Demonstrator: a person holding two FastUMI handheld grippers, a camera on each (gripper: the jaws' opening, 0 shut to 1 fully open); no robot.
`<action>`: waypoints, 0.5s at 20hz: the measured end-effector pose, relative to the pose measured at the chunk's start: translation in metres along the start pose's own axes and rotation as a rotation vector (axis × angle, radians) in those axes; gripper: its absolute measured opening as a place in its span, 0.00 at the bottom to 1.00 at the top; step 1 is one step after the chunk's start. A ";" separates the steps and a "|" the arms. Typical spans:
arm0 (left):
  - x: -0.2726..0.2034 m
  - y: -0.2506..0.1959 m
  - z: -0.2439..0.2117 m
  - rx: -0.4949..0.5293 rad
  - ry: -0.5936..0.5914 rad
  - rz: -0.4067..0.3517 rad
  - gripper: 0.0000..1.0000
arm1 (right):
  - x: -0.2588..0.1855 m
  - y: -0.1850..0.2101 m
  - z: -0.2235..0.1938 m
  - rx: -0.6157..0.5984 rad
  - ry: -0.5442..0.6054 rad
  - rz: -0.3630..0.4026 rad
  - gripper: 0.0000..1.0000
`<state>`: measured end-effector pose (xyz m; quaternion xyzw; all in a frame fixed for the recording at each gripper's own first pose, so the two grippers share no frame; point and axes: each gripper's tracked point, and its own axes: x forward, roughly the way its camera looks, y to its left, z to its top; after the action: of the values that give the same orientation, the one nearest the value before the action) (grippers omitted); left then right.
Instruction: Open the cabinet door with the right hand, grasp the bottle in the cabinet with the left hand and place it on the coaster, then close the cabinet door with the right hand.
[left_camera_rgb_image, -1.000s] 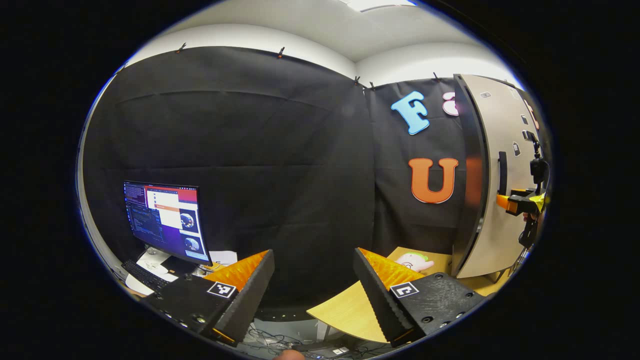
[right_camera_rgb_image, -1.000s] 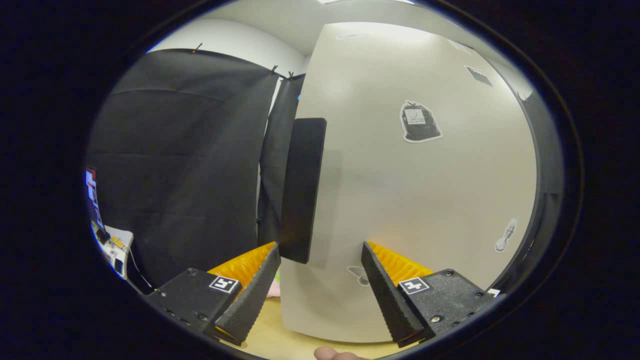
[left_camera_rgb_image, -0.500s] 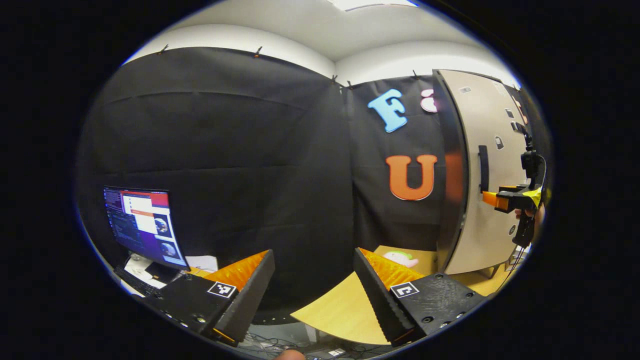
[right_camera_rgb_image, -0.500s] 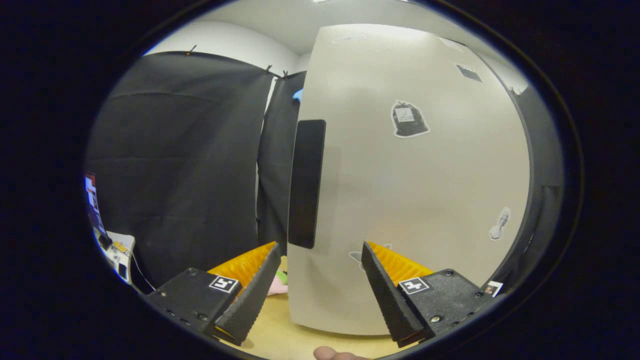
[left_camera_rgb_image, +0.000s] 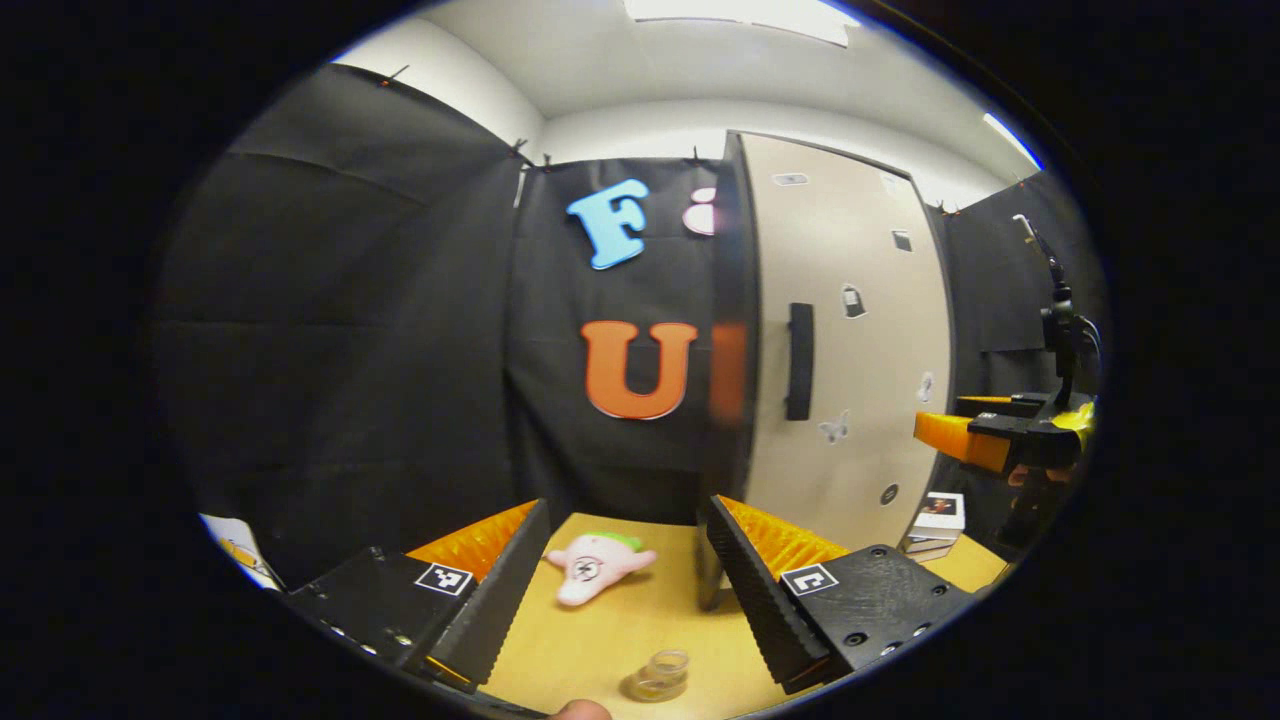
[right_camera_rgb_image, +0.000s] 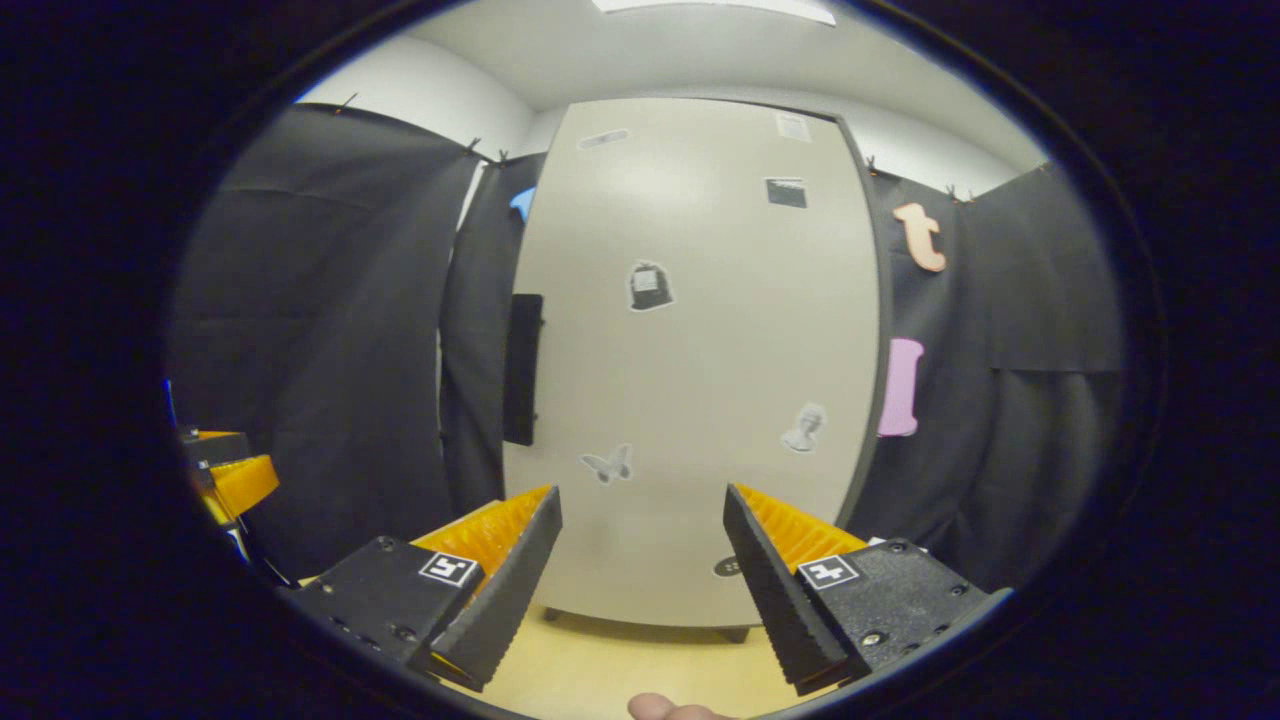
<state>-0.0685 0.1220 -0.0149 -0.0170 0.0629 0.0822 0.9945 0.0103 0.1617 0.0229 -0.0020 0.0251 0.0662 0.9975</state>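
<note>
**Both claws back off and swing toward the closed cabinet**

Over the last second my right gripper (right_camera_rgb_image: 640, 590) has pulled away from the cabinet door (right_camera_rgb_image: 700, 350). A second ago the black handle (right_camera_rgb_image: 522, 368) loomed large just above my left finger; now it sits small and well up-left of the fingers, and I see the whole door from top to foot. The left gripper (left_camera_rgb_image: 625, 590) has turned too: the monitor that filled its lower left has slid out, and the wooden table (left_camera_rgb_image: 640, 620) now lies ahead of it, with a pink plush toy (left_camera_rgb_image: 592, 565) and a small clear jar (left_camera_rgb_image: 662, 675) on it.

I read this as a reset, not progress. The door looks flush and shut, so the first step is not yet done, and the handle has to be approached again.

Both claws are released, jaws wide apart, nothing between them. In the left gripper view the right gripper (left_camera_rgb_image: 985, 440) hovers off to the right of the door, apart from the handle (left_camera_rgb_image: 799, 361).

The bottle is presumably behind the shut door; I cannot see it. I cannot pick out the coaster either. The left claw waits near the table's front, well apart from the cabinet, with the door's edge just beyond its right finger.
</note>
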 end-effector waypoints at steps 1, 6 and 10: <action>0.011 -0.021 0.002 -0.004 -0.001 -0.041 0.96 | -0.007 -0.017 -0.001 0.020 0.005 -0.049 1.00; 0.042 -0.103 0.014 -0.024 -0.008 -0.155 0.96 | -0.027 -0.088 -0.013 0.059 0.037 -0.262 1.00; 0.046 -0.141 0.024 0.001 -0.030 -0.174 0.96 | -0.028 -0.108 -0.031 0.152 0.075 -0.320 1.00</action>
<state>0.0026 -0.0090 0.0067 -0.0209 0.0465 -0.0042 0.9987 -0.0048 0.0510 -0.0068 0.0670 0.0664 -0.0954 0.9910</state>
